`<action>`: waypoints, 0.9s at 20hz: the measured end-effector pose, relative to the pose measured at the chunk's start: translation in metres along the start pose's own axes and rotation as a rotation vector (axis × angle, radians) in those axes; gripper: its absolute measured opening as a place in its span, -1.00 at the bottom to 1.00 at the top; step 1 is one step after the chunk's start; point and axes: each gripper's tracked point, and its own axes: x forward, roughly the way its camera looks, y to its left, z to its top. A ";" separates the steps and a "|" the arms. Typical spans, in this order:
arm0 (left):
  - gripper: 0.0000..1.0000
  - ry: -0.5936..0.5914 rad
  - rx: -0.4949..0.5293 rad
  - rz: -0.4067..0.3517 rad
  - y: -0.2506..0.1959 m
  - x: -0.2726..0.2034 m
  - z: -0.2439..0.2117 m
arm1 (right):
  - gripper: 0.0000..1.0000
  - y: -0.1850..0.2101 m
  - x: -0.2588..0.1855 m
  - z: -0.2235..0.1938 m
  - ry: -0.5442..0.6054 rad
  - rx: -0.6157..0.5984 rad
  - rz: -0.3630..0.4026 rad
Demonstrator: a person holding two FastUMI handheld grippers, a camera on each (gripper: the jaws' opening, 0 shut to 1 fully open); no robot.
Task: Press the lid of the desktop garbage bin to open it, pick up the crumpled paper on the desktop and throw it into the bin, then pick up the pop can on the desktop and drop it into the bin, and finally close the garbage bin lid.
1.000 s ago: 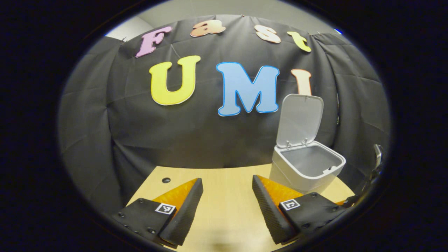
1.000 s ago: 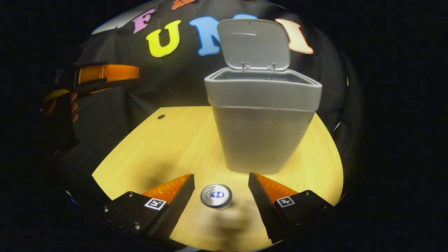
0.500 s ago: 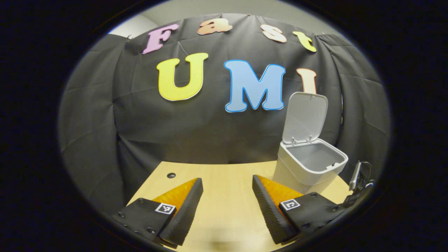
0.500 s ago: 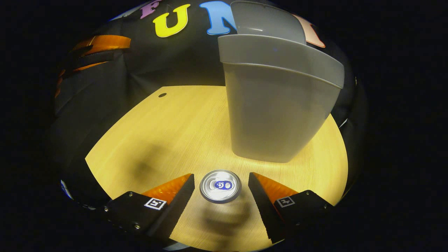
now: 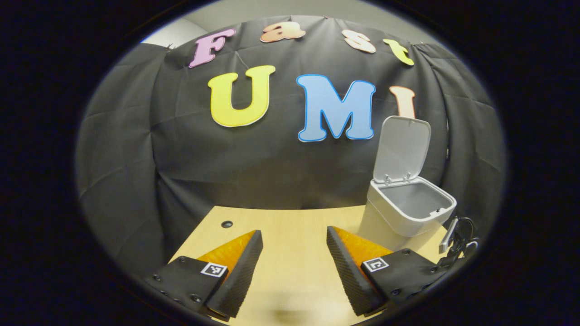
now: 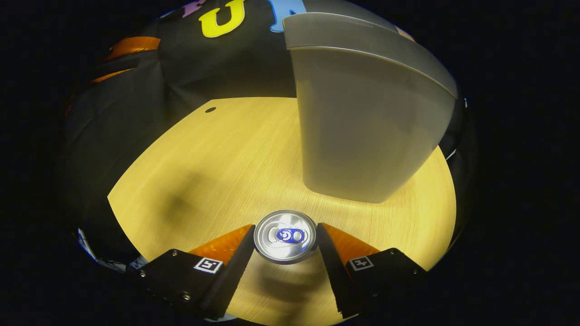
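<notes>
With the bin lid up, right tongs are clamping the pop can; lifting toward twelve o'clock looks next, left tongs gaping.

Bare desktop left of the pop can — bin close behind it, blocking forward passage.

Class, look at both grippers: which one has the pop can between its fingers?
The right gripper: its fingers flank the pop can. The left gripper is open over bare table.
</notes>
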 end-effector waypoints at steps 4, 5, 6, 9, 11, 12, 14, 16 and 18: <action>0.72 0.005 -0.001 -0.005 -0.002 0.005 -0.003 | 0.66 -0.001 -0.006 0.005 -0.019 0.004 0.004; 0.87 0.006 -0.002 -0.007 -0.003 0.006 -0.003 | 0.66 -0.001 -0.010 0.006 -0.026 0.004 0.007; 0.87 0.006 -0.002 -0.009 -0.004 0.007 -0.004 | 0.83 0.000 -0.014 0.009 -0.033 0.004 0.011; 0.87 0.009 -0.007 -0.016 -0.006 0.010 -0.006 | 0.65 0.006 -0.032 0.025 -0.078 0.005 0.044; 0.87 0.012 -0.009 -0.021 -0.008 0.013 -0.007 | 0.65 0.011 -0.048 0.043 -0.121 0.001 0.066; 0.87 0.013 -0.008 -0.022 -0.008 0.013 -0.007 | 0.65 0.016 -0.057 0.055 -0.146 0.005 0.088; 0.86 0.012 -0.007 -0.024 -0.009 0.015 -0.008 | 0.65 0.028 -0.081 0.082 -0.209 0.019 0.145; 0.86 0.012 -0.007 -0.023 -0.009 0.015 -0.008 | 0.65 0.041 -0.109 0.117 -0.293 0.024 0.199; 0.86 0.013 -0.005 -0.019 -0.007 0.016 -0.009 | 0.65 0.046 -0.139 0.153 -0.389 0.025 0.235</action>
